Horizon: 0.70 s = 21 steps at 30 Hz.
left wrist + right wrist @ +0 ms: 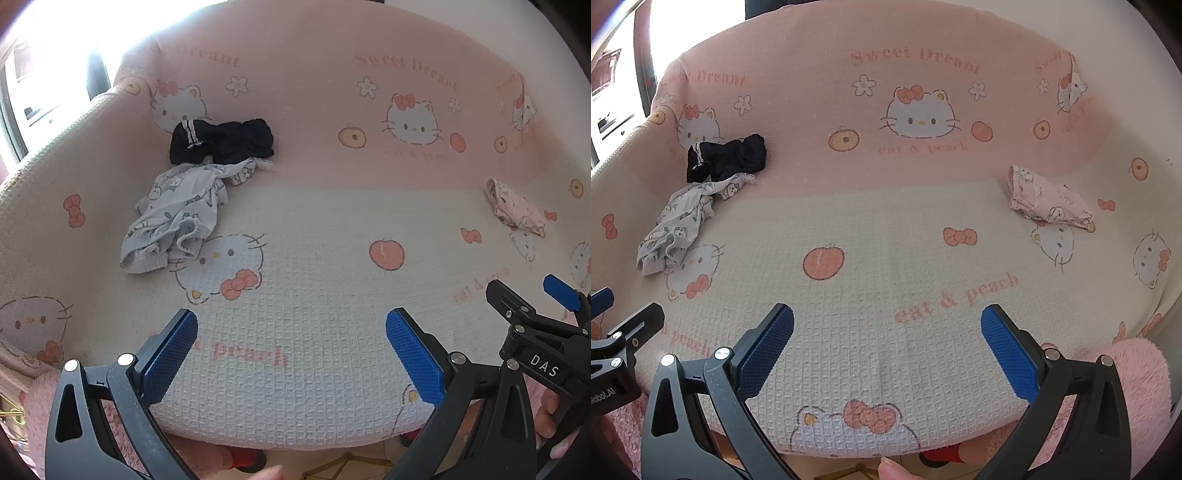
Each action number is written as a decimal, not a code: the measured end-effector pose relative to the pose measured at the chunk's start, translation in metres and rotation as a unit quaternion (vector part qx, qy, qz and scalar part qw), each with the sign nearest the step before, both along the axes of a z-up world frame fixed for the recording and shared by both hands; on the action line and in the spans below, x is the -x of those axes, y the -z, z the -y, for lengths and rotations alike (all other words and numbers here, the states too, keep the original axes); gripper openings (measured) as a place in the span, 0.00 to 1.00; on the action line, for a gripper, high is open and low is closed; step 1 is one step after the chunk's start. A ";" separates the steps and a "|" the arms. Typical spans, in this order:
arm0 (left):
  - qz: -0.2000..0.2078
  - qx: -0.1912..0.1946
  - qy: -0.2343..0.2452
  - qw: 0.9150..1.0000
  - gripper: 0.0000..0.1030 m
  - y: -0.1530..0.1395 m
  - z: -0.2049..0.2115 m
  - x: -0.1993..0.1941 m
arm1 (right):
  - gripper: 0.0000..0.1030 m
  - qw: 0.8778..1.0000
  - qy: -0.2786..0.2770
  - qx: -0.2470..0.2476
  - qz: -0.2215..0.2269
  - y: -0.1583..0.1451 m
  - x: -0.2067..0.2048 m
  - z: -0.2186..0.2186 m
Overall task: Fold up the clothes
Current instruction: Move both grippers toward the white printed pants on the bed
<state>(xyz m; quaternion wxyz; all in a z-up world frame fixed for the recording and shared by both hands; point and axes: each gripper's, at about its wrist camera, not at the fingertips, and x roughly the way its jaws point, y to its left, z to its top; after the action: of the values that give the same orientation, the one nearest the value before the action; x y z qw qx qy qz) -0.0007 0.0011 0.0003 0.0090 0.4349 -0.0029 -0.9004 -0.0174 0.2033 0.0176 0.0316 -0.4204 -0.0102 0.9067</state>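
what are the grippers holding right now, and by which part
Nothing is held. The left gripper and right gripper both stand open above the bare sofa cover, apart from the clothes.

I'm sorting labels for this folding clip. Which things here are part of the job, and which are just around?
Job:
black garment
white printed garment
pink garment, already folded, it seems
left gripper, open
right gripper, open

Just around:
sofa cover
fluffy pink fabric
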 end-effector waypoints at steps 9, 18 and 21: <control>0.017 -0.054 -0.002 0.998 1.00 0.008 0.011 0.004 | 1.00 0.996 -0.073 0.020 0.046 0.012 0.006 0.013; 0.005 -0.072 -0.077 0.994 1.00 -0.001 0.089 0.035 | 0.98 0.983 -0.161 0.037 0.076 0.019 0.036 0.070; 0.015 -0.060 -0.100 0.993 1.00 0.002 0.126 0.062 | 0.94 0.977 -0.194 0.042 0.082 0.021 0.052 0.099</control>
<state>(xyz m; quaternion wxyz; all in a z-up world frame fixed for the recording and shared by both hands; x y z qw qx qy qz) -0.0631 -0.1253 -0.0017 0.0723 0.4461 0.0946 -0.8870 -0.0696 0.1045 -0.0032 -0.1630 -0.4840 -0.0559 0.8579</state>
